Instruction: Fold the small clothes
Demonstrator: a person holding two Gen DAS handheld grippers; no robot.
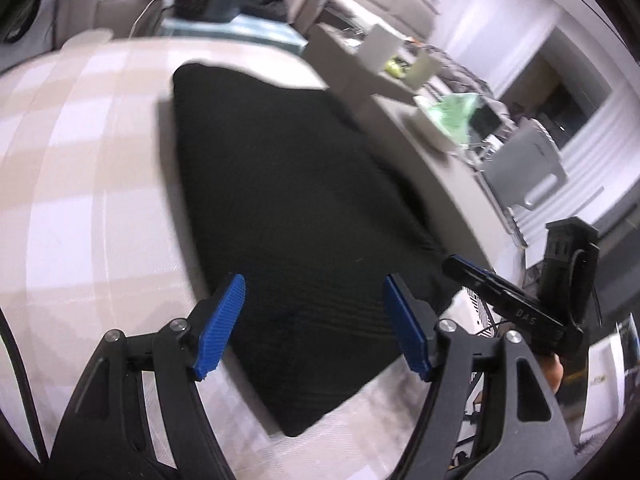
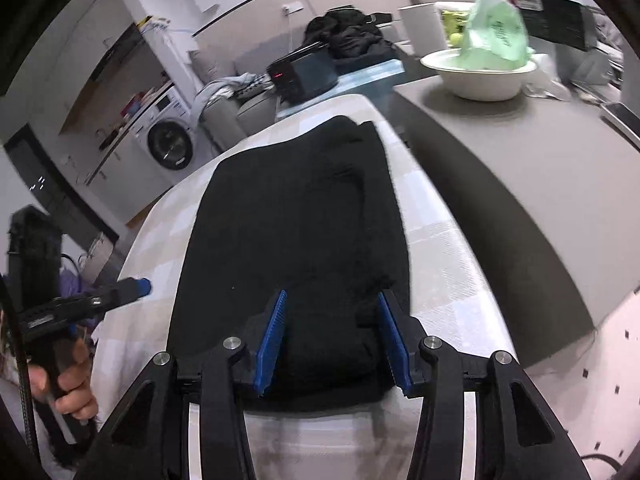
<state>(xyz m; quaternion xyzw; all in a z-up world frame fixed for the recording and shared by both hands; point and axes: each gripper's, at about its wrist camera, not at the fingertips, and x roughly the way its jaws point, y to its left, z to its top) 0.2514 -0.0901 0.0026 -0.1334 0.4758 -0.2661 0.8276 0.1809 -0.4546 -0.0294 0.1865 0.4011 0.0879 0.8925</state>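
Both tongs, left (image 1: 312, 324) and right (image 2: 332, 344), gaped empty over your black garment (image 2: 296, 232); grabbing one layer risked unfolding it.

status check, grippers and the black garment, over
Left gripper open, above the black garment, holding nothing. Right gripper open, straddling its near edge. Garment lies folded on the checked cloth. Nothing in the way.

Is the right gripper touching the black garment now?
Cannot tell. In the right wrist view the open right gripper frames the near edge of the black garment, but no gap or contact shows plainly.
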